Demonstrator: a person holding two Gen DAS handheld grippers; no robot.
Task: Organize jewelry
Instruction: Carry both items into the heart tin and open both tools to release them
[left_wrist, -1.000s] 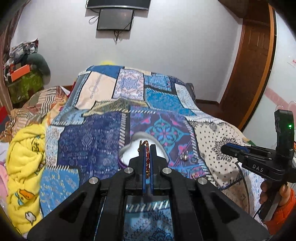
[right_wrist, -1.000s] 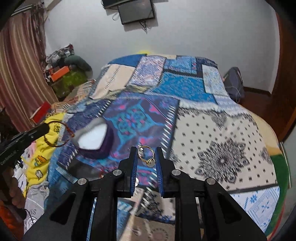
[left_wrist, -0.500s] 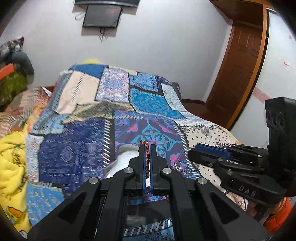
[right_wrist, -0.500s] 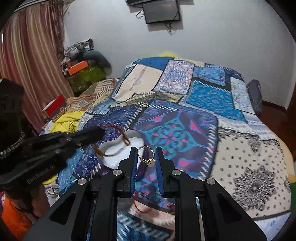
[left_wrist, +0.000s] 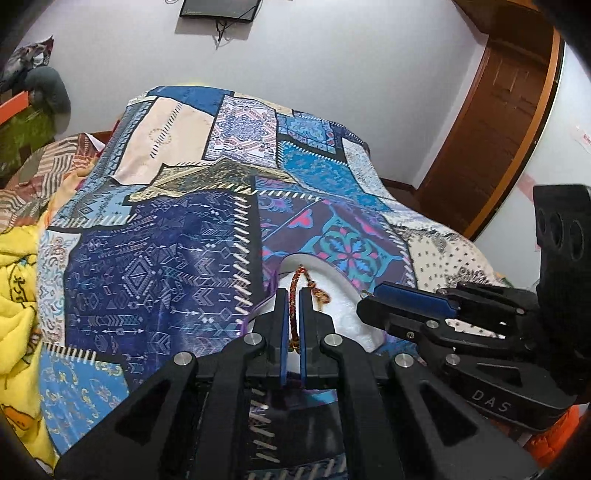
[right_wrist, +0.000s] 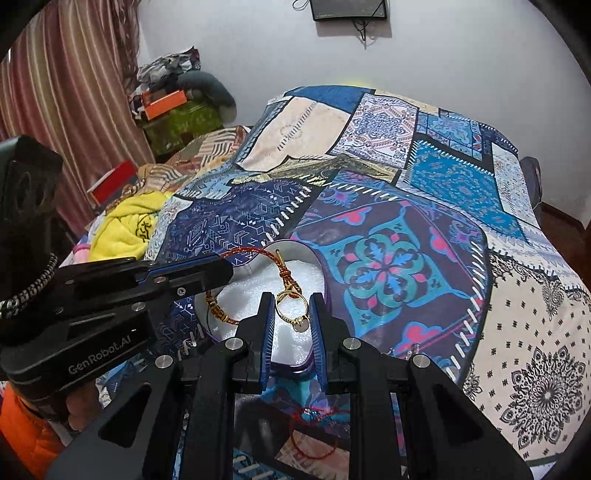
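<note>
Bed (right_wrist: 517, 295) with patchwork quilt carries everything; near its front edge sits a heart-shaped jewelry box (right_wrist: 295, 273), purple rim, white foam lining, lid off. Both grippers hang over it, likely so each piece can drop straight in. Left gripper (left_wrist: 290, 295) pinched together on a red braided bracelet (right_wrist: 255, 252), which loops out over the box's left side with its knotted ends dangling toward the foam; held by a short section so the rest hangs free. Right gripper (right_wrist: 291, 306) clamped on a gold ring (right_wrist: 291, 304) with a pale stone, ring caught across its band between the blue pads, above the foam near the box's front; whether it touches the foam, can't tell. Judgement: both pieces ready to release into box, not yet let go. On the quilt by the bed's front edge, below the right gripper, lies a thin red string bracelet (right_wrist: 314, 435), not yet put away.
</note>
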